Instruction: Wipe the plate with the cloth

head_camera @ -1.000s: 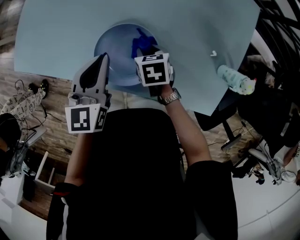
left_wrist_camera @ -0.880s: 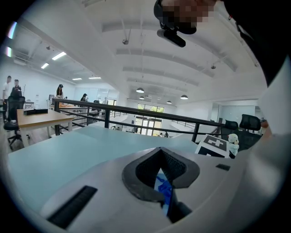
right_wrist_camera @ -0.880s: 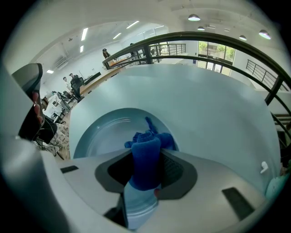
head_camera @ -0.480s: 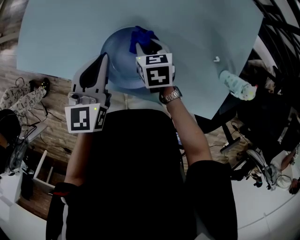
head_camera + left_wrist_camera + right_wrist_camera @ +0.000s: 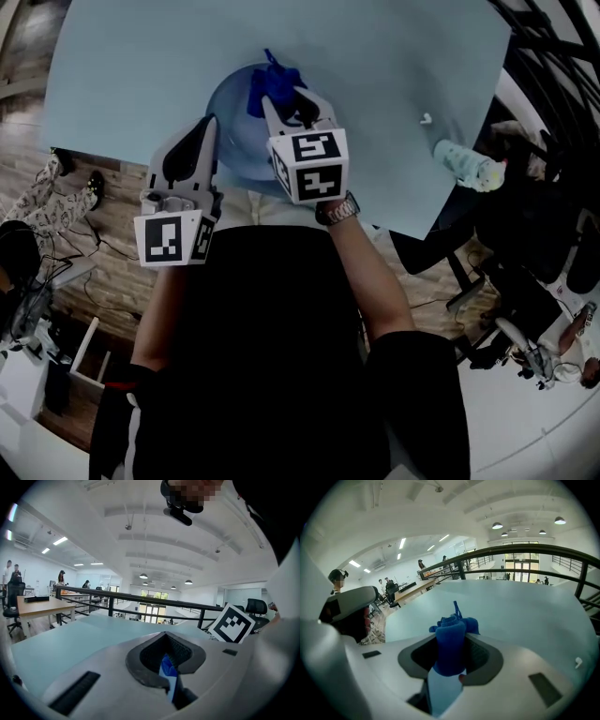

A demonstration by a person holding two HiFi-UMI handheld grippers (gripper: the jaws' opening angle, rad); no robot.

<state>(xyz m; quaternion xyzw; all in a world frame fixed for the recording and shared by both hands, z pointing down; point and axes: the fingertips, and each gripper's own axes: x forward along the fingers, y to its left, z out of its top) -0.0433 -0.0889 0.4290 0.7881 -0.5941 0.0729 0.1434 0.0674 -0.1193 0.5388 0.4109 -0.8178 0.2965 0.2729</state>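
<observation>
Pale-blue surface fills the top of the head view, w/ an open office behind: railing, desks, ceiling lamps. Blue plate sits near the surface's near edge, right in front of the person. Right claw is clamped on the bunched blue cloth; the right gripper view shows a wad of it pinched between the jaws and sticking out past the tips, over the plate's far-right part. Can't tell if the cloth actually touches the plate. Left claw is at the plate's left rim, jaws nearly together w/ a thin blue sliver between them, prob. the rim itself, so it looks like it's steadying the plate. Risks, as I judge them: only a small fold of cloth is gripped, so a hard drag could pull it free or let bare jaw tips scrape the plate. The plate is close to the edge, so a stroke toward the body could push it off if the left grip is weak or slips. A wide sweep to the right might reach the bottle lying at the surface's right edge, though it's well apart for now.
</observation>
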